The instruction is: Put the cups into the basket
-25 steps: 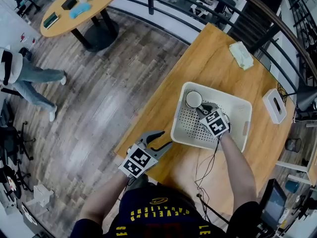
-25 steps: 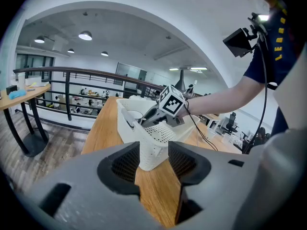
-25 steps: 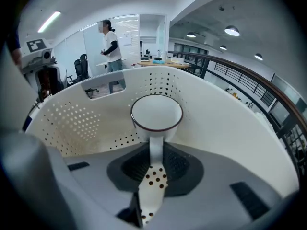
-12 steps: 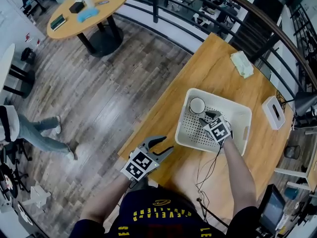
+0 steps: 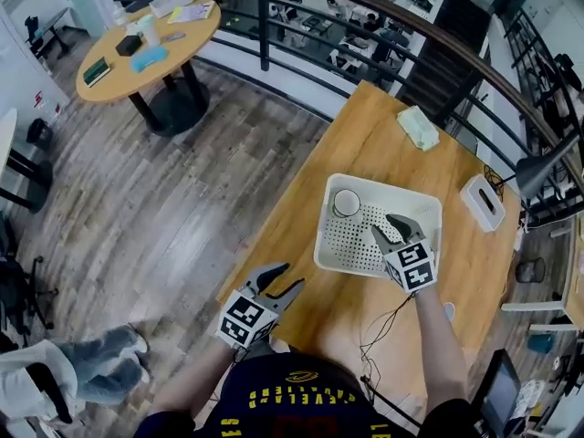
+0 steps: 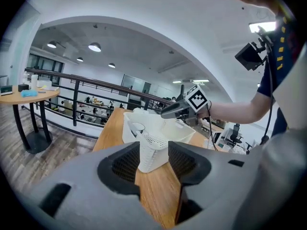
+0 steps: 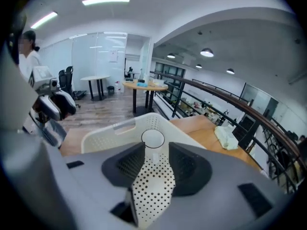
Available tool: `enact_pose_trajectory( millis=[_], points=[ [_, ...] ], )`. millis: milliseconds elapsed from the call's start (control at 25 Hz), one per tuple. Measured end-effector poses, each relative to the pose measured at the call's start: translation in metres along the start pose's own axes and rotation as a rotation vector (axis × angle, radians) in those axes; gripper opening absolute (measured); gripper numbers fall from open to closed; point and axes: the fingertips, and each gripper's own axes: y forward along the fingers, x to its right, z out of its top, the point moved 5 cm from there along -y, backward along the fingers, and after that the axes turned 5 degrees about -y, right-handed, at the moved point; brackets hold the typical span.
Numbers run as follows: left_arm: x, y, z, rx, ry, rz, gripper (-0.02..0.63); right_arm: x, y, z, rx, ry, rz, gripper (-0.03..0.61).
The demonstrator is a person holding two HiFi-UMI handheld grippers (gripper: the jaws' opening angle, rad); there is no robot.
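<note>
Your right gripper (image 5: 391,230) hangs over the middle of the basket (image 5: 429,210). Its jaws have just been opening and now stand wide, with nothing between them. The cup (image 5: 347,203) stands upright in the basket's far left corner, beyond the tips and free of the pads, so the release looks done.

To finish well, draw the gripper straight up and back towards the basket's near side. Leave the jaws wide and stay off the cup and the rim, since a nudge could tip the cup.

Your left gripper (image 5: 287,276) waits off the basket's near left corner, jaws parted and empty. I can find no other cup outside the basket, though the views are wide and small, so look round before you reach.
</note>
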Motion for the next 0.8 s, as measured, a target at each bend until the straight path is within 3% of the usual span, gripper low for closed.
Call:
enact_pose_trajectory(
  millis=[200,360,440,600,800],
  points=[
    [0.014,-0.014,0.005,0.045,0.007,-0.047,0.162,-0.037,-0.052,0.001,0.104,0.125,-0.025,0.147],
    [0.030,-0.018,0.005,0.065,0.005,-0.127,0.061,-0.076,-0.082,-0.010,0.159,0.262,-0.044,0.041],
    [0.038,-0.017,0.002,0.059,0.004,-0.169,0.035,-0.098,-0.094,-0.015,0.196,0.330,-0.045,0.021],
    [0.054,-0.013,-0.004,0.035,0.009,-0.248,0.020,-0.142,-0.113,-0.025,0.309,0.528,-0.009,0.012],
    [0.081,-0.015,-0.009,0.005,0.020,-0.373,0.011,-0.181,-0.130,-0.044,0.288,0.663,-0.093,0.012]
  ],
)
